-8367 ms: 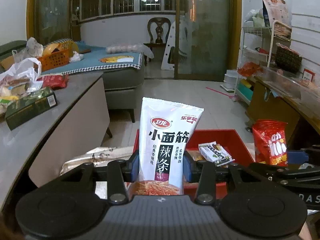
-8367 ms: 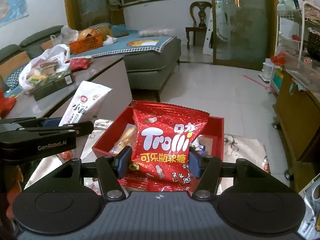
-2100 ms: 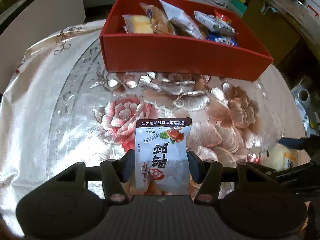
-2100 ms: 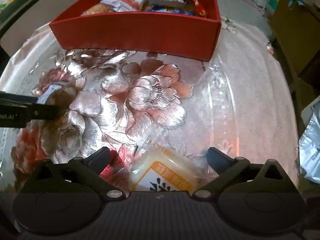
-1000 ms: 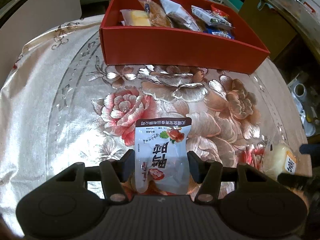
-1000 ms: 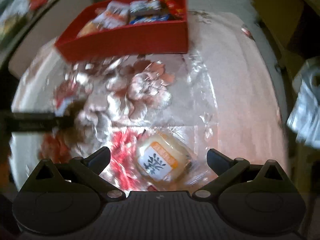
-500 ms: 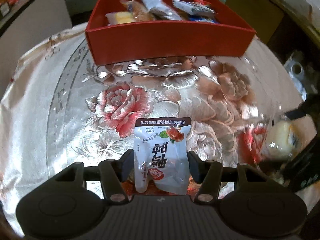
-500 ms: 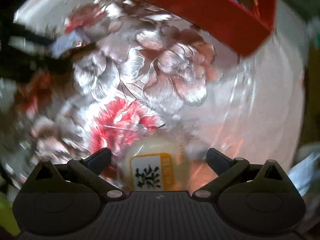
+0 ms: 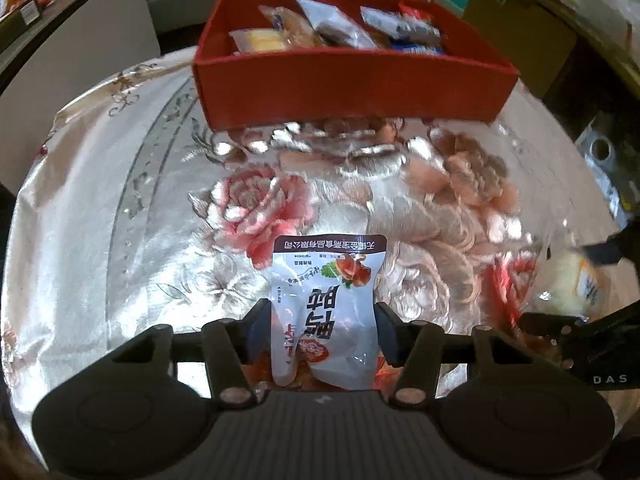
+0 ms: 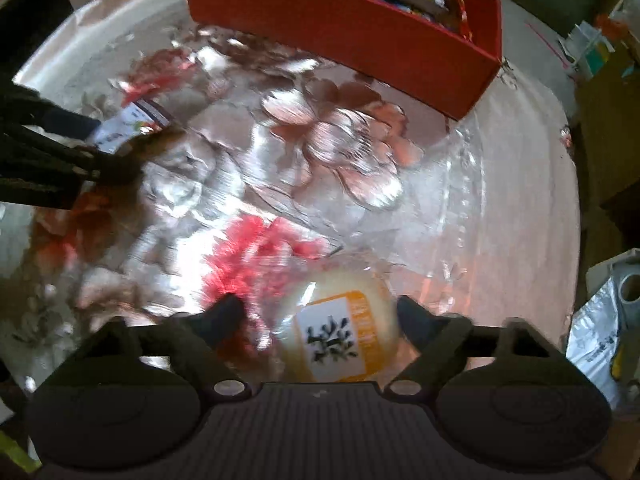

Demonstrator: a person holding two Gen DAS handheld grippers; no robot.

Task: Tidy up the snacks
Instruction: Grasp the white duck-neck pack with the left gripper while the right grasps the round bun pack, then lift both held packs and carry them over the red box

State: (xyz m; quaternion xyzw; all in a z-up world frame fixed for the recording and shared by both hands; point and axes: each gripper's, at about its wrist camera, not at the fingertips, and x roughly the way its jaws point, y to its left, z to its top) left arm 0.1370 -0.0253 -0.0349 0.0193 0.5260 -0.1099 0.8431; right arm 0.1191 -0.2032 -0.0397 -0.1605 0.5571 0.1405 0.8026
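My left gripper (image 9: 323,322) is shut on a white snack pouch (image 9: 325,304) with dark lettering, held just above the flowered tablecloth. The red box (image 9: 352,84) with several snack packs stands beyond it. My right gripper (image 10: 320,316) has its jaws partly closed around a round pale bun in clear wrap with an orange label (image 10: 336,330); the right finger touches it, the left finger stands a little off. The bun also shows at the right in the left wrist view (image 9: 576,284). The red box (image 10: 360,36) is at the top of the right wrist view.
The round table (image 9: 80,200) has a shiny silver cloth with pink flowers. A silver bag (image 10: 600,332) lies off the table's right edge. A grey counter (image 9: 80,12) and cabinet stand to the left, cardboard boxes (image 9: 520,28) to the right.
My right gripper's jaws have narrowed around the bun and the view has swung. My left gripper still holds the pouch and has shifted slightly toward the box.
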